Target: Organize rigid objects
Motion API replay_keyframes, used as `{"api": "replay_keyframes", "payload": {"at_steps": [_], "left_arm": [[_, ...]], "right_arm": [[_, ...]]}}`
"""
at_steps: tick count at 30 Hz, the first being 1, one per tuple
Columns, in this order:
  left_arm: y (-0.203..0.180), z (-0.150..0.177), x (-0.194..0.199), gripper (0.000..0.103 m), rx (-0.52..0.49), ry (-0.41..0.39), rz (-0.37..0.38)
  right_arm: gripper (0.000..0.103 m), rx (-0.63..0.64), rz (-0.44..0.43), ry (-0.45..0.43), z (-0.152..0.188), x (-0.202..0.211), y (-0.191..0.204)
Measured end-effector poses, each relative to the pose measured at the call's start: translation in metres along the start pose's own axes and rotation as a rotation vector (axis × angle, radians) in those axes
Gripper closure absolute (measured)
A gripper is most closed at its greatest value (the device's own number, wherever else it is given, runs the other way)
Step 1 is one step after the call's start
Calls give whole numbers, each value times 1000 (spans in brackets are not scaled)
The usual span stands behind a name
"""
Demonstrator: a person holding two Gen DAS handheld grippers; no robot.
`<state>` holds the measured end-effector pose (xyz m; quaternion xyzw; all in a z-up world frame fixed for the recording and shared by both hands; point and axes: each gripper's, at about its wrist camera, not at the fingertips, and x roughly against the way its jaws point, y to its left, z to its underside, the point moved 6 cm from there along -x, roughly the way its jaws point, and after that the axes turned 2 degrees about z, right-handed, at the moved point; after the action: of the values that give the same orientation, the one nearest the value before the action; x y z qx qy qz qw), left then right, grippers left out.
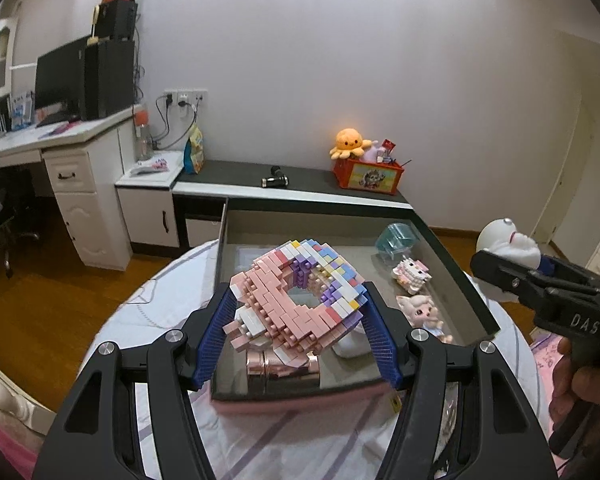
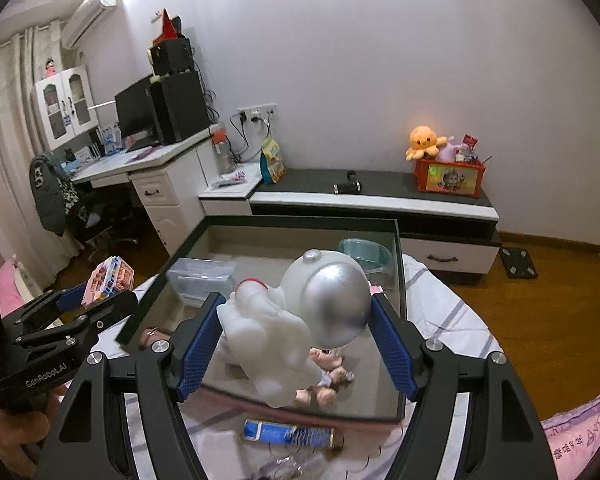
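With our left gripper (image 1: 300, 312) clamping the brick model (image 1: 296, 300) and right gripper (image 2: 296, 332) clamping the astronaut figure (image 2: 300, 320) above the box (image 1: 452, 276), squeezing harder could pop bricks loose.

The block model (image 1: 298, 300) is hard plastic — studded, faintly shiny bricks. The astronaut figure (image 2: 296, 328) looks like smooth matt white plastic, its visor a brushed silvery finish. The gripper pads (image 1: 216, 340) are blue and finely ribbed, set in matt black plastic arms with bright metal screws. The box (image 1: 456, 280) has a glossy dark rim; beneath it, soft striped cloth (image 1: 260, 440), and the floor (image 2: 540, 340) is polished wood.
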<state>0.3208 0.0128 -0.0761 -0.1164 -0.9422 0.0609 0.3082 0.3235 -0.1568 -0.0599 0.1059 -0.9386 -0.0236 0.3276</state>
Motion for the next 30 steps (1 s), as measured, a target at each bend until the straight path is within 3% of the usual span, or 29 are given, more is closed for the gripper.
{"api": "replay_keyframes", "payload": {"at_steps": [14, 16, 18, 19, 22, 23, 27, 30], "left_arm": [[4, 6, -46, 38, 1, 59, -26], [6, 7, -51, 30, -1, 66, -43], [9, 8, -53, 9, 7, 65, -53], [10, 8, -53, 7, 11, 63, -62], [15, 9, -48, 4, 22, 58, -78], [15, 9, -46, 3, 25, 55, -82], [16, 13, -27, 0, 27, 28, -85], [15, 19, -10, 0, 23, 10, -88]], "right_arm": [[29, -37, 9, 82, 4, -54, -13], [24, -49, 17, 80, 4, -57, -16], [21, -54, 16, 83, 5, -57, -17], [21, -59, 16, 84, 6, -56, -18], [9, -72, 42, 79, 10, -49, -22], [0, -81, 50, 72, 12, -45, -24], [0, -98, 83, 59, 22, -26, -27], [0, -108, 62, 49, 32, -9, -22]]}}
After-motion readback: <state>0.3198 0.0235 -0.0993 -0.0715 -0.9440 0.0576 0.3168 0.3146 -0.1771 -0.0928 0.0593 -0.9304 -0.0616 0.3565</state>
